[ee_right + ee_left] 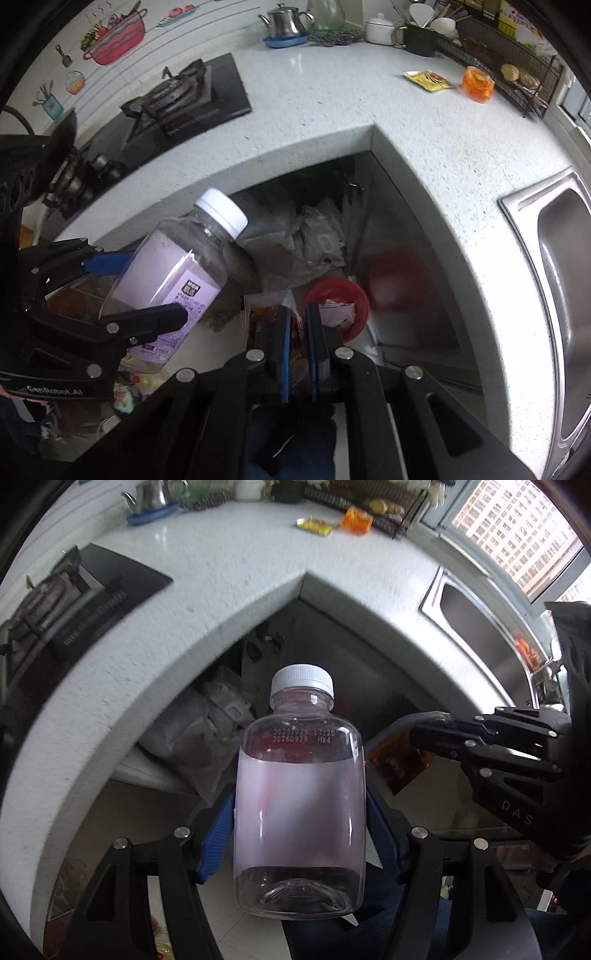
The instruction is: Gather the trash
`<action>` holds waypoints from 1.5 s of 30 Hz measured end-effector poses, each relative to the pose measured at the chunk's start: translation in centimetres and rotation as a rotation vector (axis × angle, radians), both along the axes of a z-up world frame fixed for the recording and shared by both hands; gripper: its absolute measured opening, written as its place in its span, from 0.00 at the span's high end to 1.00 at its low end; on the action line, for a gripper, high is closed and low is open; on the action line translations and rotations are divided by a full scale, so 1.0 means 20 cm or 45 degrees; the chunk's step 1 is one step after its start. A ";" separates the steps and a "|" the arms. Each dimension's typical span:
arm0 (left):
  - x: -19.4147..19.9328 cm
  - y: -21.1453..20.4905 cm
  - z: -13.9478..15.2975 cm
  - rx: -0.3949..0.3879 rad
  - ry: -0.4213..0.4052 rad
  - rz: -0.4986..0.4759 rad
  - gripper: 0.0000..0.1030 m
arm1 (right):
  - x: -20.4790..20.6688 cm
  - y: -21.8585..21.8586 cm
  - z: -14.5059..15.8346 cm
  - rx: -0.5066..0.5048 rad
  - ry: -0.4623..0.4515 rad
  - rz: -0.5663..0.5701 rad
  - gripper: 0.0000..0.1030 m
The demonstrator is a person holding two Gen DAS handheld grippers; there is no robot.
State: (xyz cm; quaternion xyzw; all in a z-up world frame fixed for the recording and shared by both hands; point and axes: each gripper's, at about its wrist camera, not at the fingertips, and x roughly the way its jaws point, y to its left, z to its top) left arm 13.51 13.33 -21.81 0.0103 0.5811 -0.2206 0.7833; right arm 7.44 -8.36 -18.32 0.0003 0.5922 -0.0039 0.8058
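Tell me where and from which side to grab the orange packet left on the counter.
Judging from the views, the orange packet sits puffed up on the white counter, close beside the wire rack. Bring a claw down from above on the open counter side and pinch across its raised middle; both claws would first need freeing.

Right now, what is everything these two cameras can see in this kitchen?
Bottle: 1, clear with pale purple label and white cap, held by the left gripper.
Brown wrapper: 1, held by the right gripper.
Red bin: 1, below the counter corner, scraps inside.
Grey bags: several, under the counter.
Yellow packet: 1, on the white counter.
Orange packet: 1, beside the yellow one.
Gas stove: 1, black, counter's left.
Kettle: 1, steel, on a blue plate.
Sink: 1, steel, right.
Left gripper: black with blue pads, shut on the bottle.
Right gripper: black, shut on the wrapper.
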 end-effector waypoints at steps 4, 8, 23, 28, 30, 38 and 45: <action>0.03 -0.05 -0.15 -0.015 0.044 -0.015 0.36 | -0.02 -0.05 -0.14 -0.019 0.024 -0.029 0.93; 0.08 -0.09 -0.33 0.026 0.079 -0.019 0.36 | -0.02 -0.12 -0.30 -0.011 0.084 -0.082 0.93; 0.28 -0.26 -1.26 0.014 0.259 -0.098 0.36 | 0.08 -0.35 -1.06 -0.008 0.159 -0.225 0.93; 0.34 -0.31 -1.54 0.030 0.288 -0.113 0.36 | 0.06 -0.45 -1.36 -0.006 0.211 -0.279 0.93; 0.37 -0.32 -1.60 0.036 0.294 -0.127 0.36 | 0.06 -0.49 -1.42 -0.004 0.224 -0.290 0.93; 0.46 -0.36 -1.70 0.018 0.306 -0.157 0.36 | 0.05 -0.56 -1.51 0.002 0.238 -0.337 0.93; 0.50 -0.37 -1.71 0.050 0.280 -0.142 0.16 | 0.05 -0.58 -1.52 -0.007 0.255 -0.345 0.93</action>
